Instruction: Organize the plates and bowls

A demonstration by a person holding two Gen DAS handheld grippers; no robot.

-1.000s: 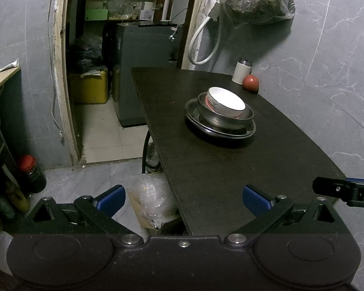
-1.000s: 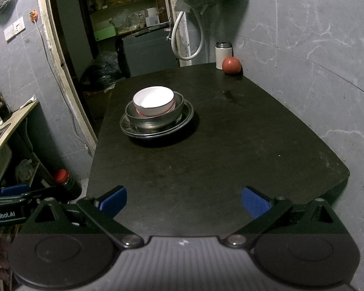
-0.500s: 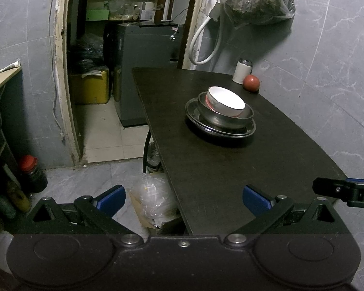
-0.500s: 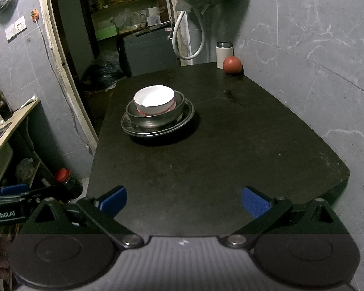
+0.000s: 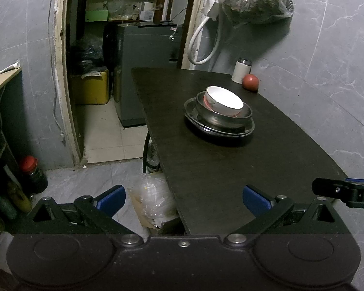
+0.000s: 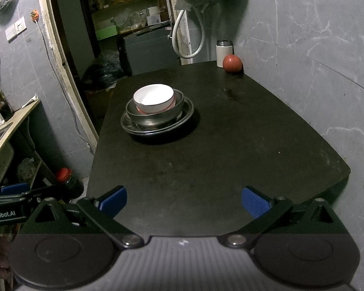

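White ceramic bowl (image 6: 153,97) nested in steel bowl (image 6: 157,114) on round steel plate (image 6: 184,117).

Legible: "enRobot.AI", first letter cut off, on left gripper (image 6: 17,194) body, right wrist view; lone "D" on right gripper (image 5: 347,191) body, left wrist view.

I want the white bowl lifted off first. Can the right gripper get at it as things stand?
Probably yes: the right gripper is open, the white bowl sits topmost, and bare table lies between.
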